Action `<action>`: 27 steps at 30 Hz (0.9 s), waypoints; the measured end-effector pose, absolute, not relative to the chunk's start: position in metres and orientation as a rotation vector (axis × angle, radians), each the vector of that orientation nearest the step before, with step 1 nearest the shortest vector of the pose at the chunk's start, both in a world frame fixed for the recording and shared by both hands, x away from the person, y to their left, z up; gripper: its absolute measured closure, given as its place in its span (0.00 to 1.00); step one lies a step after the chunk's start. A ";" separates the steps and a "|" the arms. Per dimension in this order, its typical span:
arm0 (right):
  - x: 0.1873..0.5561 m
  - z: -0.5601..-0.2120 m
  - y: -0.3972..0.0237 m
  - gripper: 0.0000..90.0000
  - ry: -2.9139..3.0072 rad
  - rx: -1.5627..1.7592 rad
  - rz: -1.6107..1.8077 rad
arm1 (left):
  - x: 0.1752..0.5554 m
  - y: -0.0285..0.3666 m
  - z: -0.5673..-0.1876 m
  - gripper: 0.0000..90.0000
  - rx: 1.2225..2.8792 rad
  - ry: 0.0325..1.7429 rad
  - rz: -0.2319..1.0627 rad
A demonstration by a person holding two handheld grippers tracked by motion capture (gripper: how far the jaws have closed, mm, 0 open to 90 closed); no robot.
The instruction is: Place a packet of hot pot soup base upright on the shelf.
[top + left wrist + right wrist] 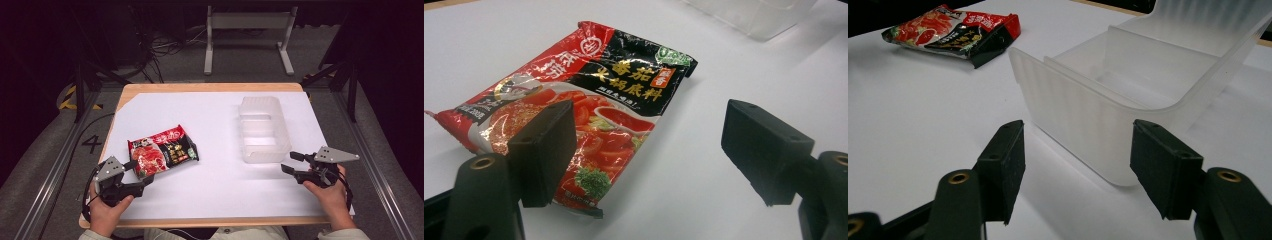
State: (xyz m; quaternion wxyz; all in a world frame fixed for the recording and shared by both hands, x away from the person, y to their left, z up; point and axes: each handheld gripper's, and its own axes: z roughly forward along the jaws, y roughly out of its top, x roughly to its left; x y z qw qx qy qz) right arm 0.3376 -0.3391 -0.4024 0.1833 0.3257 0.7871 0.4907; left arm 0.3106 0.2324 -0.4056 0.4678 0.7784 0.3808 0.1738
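Observation:
A red and black sauce packet (162, 151) lies flat on the white table sheet, left of centre. My left gripper (141, 172) sits at its near left corner, open, one jaw over the packet (594, 90) and the other over bare sheet. A clear plastic bin (241, 135) with an inner divider stands right of centre. My right gripper (288, 161) is open at the bin's near right corner. In the right gripper view that rounded corner (1073, 110) lies just beyond and between the jaws, with no pad touching it. The packet (953, 27) lies farther off.
The white sheet (215, 185) covers a wooden table (200, 87). A metal stand (247, 22) and cables are on the floor beyond the far edge. A corner of the bin (764, 15) lies at the top of the left gripper view.

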 end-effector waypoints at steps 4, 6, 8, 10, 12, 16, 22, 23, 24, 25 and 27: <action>0.338 -0.403 -0.338 0.43 2.224 0.921 1.381 | 0.313 0.232 -0.402 0.28 1.877 1.008 0.362; 0.338 -0.403 -0.337 0.43 2.228 0.933 1.368 | 0.313 0.230 -0.402 0.28 1.865 1.014 0.342; 0.340 -0.404 -0.337 0.43 2.236 0.949 1.380 | 0.314 0.228 -0.401 0.28 1.884 0.999 0.374; 0.340 -0.404 -0.337 0.43 2.240 0.949 1.383 | 0.314 0.227 -0.400 0.28 1.900 0.990 0.392; 0.339 -0.404 -0.337 0.43 2.241 0.944 1.383 | 0.314 0.226 -0.399 0.27 1.914 0.984 0.408; 0.339 -0.405 -0.336 0.43 2.245 0.937 1.376 | 0.318 0.221 -0.396 0.24 1.956 0.979 0.373; 0.340 -0.403 -0.337 0.43 2.247 0.941 1.369 | 0.328 0.214 -0.382 0.21 1.991 0.962 0.366; 0.340 -0.404 -0.337 0.43 2.249 0.942 1.370 | 0.331 0.213 -0.379 0.21 1.990 0.959 0.362; 0.340 -0.404 -0.337 0.43 2.251 0.944 1.368 | 0.334 0.213 -0.376 0.21 1.995 0.961 0.368; 0.340 -0.404 -0.337 0.43 2.251 0.942 1.364 | 0.337 0.213 -0.374 0.21 1.997 0.965 0.361; 0.340 -0.404 -0.337 0.43 2.251 0.944 1.365 | 0.345 0.213 -0.370 0.21 2.005 0.959 0.355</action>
